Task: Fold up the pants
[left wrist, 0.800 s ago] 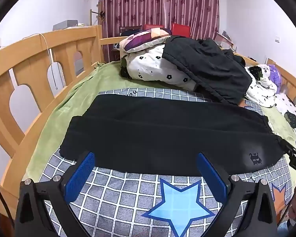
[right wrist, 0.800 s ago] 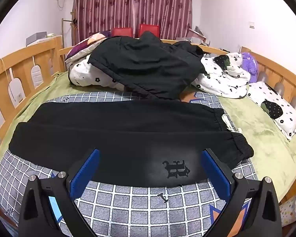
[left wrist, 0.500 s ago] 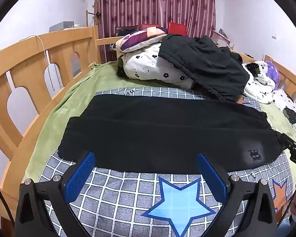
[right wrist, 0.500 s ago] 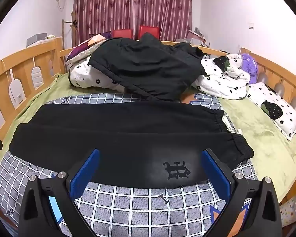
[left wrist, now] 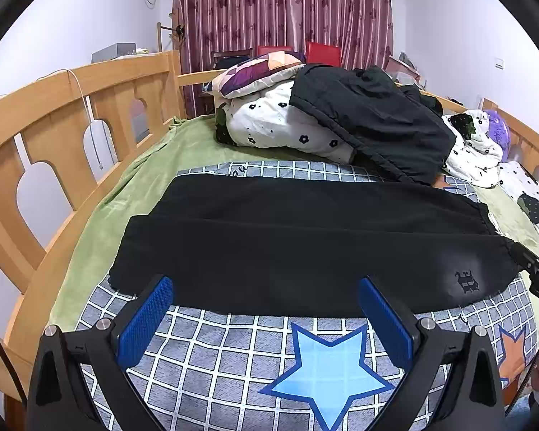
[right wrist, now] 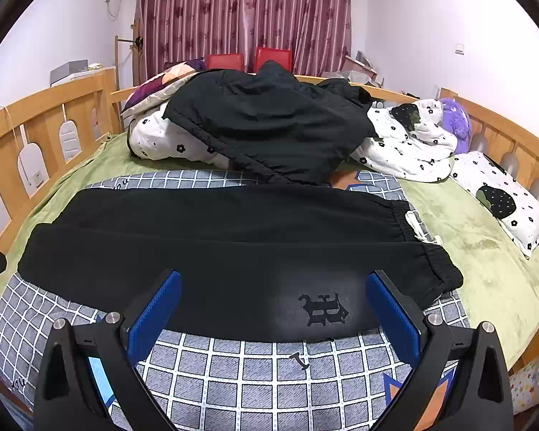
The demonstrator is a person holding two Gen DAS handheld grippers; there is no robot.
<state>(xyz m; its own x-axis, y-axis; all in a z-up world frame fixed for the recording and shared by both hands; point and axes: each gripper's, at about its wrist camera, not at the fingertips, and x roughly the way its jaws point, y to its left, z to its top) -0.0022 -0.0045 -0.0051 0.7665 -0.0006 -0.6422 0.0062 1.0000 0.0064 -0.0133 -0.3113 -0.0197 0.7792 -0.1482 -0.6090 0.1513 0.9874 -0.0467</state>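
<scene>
The pants point(left wrist: 305, 244) lie spread flat across the checked blanket point(left wrist: 233, 352) on the bed, lengthwise from side to side. They look folded once already, one leg laid over the other: a long step runs along the cloth where the upper layer ends short of the lower one's far edge. The elastic waistband point(right wrist: 427, 251) with its white drawstring sits at the blanket's right end, near the green sheet point(right wrist: 485, 251). The leg cuffs point(left wrist: 125, 262) reach the blanket's left end, close to the wooden bed rail point(left wrist: 54, 136). A small printed logo point(right wrist: 323, 310) shows on the near edge, toward the waistband.

So the first lengthwise fold appears done, and the cloth is fairly smooth. What is left, as I judge it, is the crosswise folding: bringing cuffs toward waistband once or twice to make a compact stack.

The left gripper point(left wrist: 266, 318) hovers over the blanket's near edge, just short of the pants, its blue fingers point(left wrist: 145, 323) spread wide with nothing between them. The right gripper point(right wrist: 275, 314) hangs over the near hem by the logo, its fingers point(right wrist: 391, 316) likewise wide apart and empty. Neither touches the cloth.

Beyond the blanket, a heap of flowered bedding point(left wrist: 276, 125) carries another dark garment point(right wrist: 266, 122), which is not part of this fold as far as I can tell.
</scene>
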